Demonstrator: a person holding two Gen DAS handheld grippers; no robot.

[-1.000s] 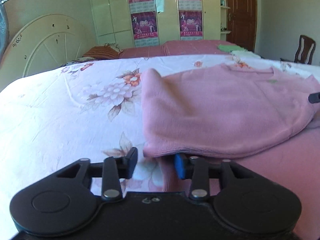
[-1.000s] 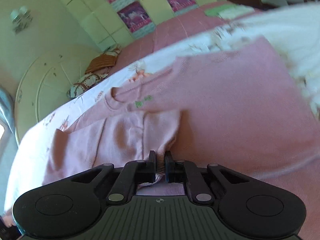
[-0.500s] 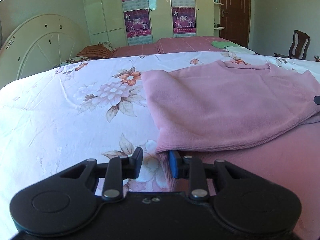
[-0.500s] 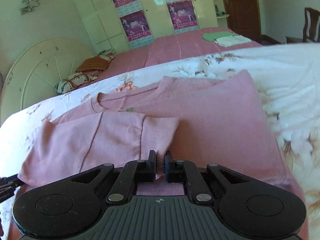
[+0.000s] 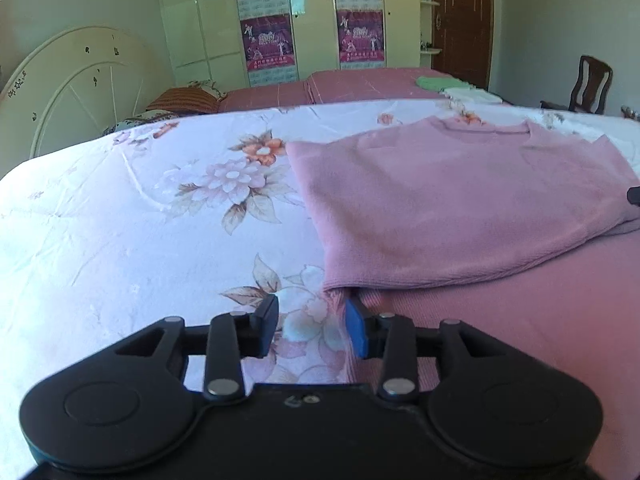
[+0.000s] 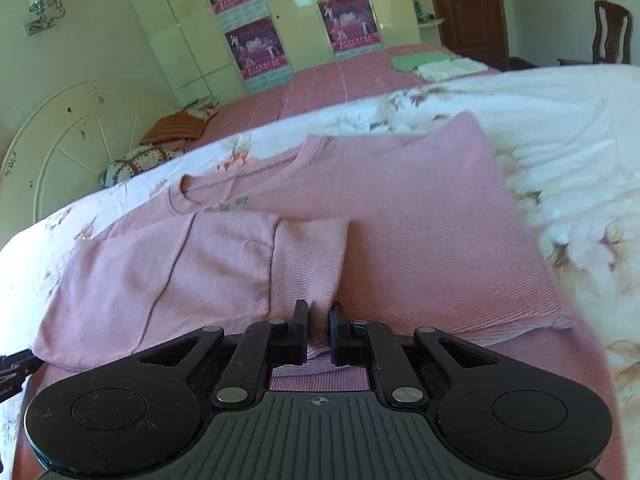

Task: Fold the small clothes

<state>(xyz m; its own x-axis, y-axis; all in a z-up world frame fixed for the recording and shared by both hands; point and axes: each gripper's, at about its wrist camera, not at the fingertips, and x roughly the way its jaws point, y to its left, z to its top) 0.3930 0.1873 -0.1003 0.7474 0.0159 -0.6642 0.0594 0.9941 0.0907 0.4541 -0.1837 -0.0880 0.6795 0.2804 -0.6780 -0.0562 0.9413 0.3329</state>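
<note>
here, the fold's near edge lies just ahead of both grippers, and only the right one has hold of it.

nearest, the right gripper (image 6: 318, 330) is pinched tight on the cuff end of the sleeve (image 6: 200, 256), which is laid across the sweater (image 6: 420, 220) with its long axis running sideways, away to the left. the left gripper (image 5: 312, 330) has just been opening; its jaws stand apart over the floral sheet (image 5: 140, 220) with nothing between them, the blue pad (image 5: 356, 334) just short of the folded corner, which sits ahead and slightly right. beyond, the sweater stretches flat toward its collar (image 6: 240, 196), lengthwise away from both hands. so the right hand looks better placed to finish laying the sleeve down.
</note>
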